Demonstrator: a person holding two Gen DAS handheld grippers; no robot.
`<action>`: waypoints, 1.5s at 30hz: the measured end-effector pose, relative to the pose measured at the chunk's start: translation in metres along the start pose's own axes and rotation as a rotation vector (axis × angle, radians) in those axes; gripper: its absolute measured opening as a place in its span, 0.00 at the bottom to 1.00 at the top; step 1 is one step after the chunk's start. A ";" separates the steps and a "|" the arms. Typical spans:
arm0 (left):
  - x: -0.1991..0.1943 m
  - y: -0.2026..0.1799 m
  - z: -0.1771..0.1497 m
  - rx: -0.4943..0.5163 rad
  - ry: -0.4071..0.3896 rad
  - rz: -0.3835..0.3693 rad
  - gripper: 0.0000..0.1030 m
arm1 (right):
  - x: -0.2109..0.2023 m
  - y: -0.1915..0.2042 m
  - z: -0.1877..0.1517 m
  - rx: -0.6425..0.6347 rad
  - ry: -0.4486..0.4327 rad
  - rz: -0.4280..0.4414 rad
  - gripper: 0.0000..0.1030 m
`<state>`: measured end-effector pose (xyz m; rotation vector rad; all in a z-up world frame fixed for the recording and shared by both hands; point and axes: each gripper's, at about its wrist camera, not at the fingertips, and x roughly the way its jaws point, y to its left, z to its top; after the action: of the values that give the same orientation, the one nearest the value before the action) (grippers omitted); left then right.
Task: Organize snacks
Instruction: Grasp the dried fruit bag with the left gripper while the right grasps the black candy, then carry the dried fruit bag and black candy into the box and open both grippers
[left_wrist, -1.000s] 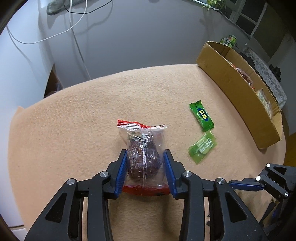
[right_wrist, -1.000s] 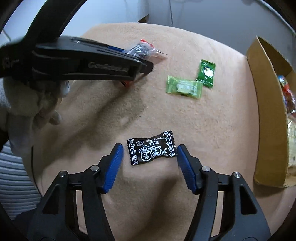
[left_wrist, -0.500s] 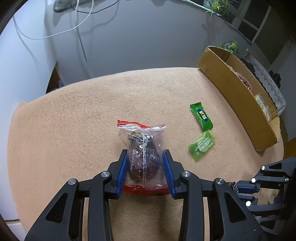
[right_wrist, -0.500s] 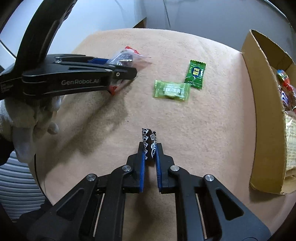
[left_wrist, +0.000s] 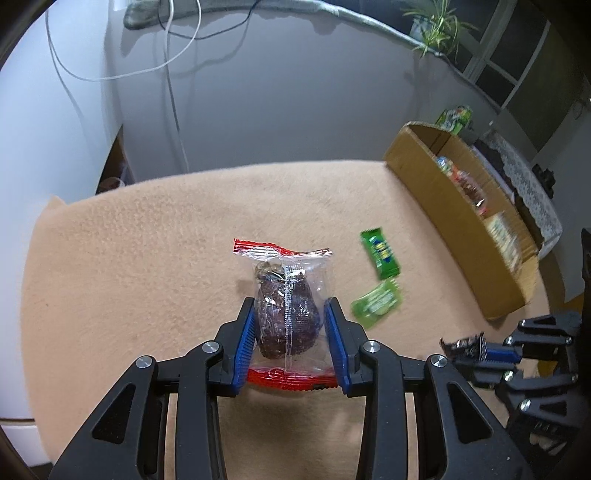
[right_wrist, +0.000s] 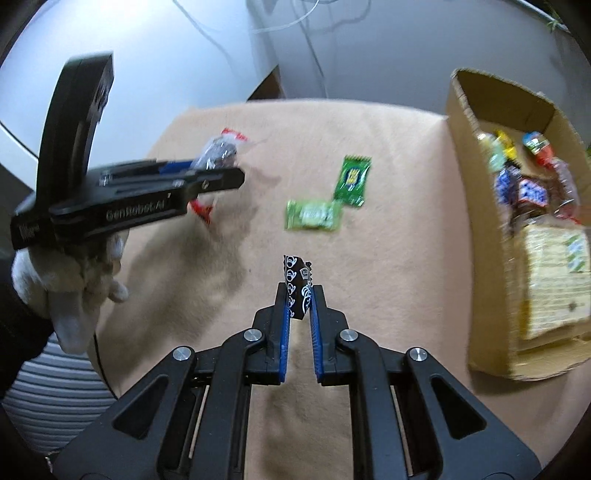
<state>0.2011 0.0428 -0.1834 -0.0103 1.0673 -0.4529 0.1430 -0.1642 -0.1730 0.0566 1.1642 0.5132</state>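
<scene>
My left gripper (left_wrist: 290, 314) is shut on a clear packet with red ends (left_wrist: 286, 295) holding a dark brown snack, lifted above the tan cloth; it also shows in the right wrist view (right_wrist: 221, 153). My right gripper (right_wrist: 299, 291) is shut on a black candy with white print (right_wrist: 297, 280), held above the cloth; it also shows in the left wrist view (left_wrist: 467, 341). A dark green candy (right_wrist: 352, 179) and a light green candy (right_wrist: 312, 214) lie on the cloth ahead. The cardboard box (right_wrist: 476, 177) with several snacks stands to the right.
The tan cloth (left_wrist: 147, 258) covers the table. The box also shows in the left wrist view (left_wrist: 436, 199), with both green candies (left_wrist: 380, 253) left of it. A grey wall with hanging cables (left_wrist: 173, 92) lies behind. A gloved hand (right_wrist: 74, 266) holds the left gripper.
My right gripper closed on the black candy and lifted it off the cloth. My left gripper rose with the clear packet. Both views show more of the box.
</scene>
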 end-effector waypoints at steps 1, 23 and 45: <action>-0.004 -0.003 0.002 -0.002 -0.010 -0.005 0.34 | -0.007 -0.001 0.000 0.005 -0.009 -0.001 0.10; -0.007 -0.111 0.070 0.080 -0.096 -0.099 0.34 | -0.090 -0.122 0.069 0.078 -0.188 -0.161 0.10; 0.047 -0.172 0.132 0.123 -0.067 -0.139 0.34 | -0.064 -0.196 0.120 0.151 -0.146 -0.185 0.10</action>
<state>0.2707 -0.1578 -0.1194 0.0098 0.9753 -0.6392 0.2999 -0.3378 -0.1281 0.1138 1.0518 0.2528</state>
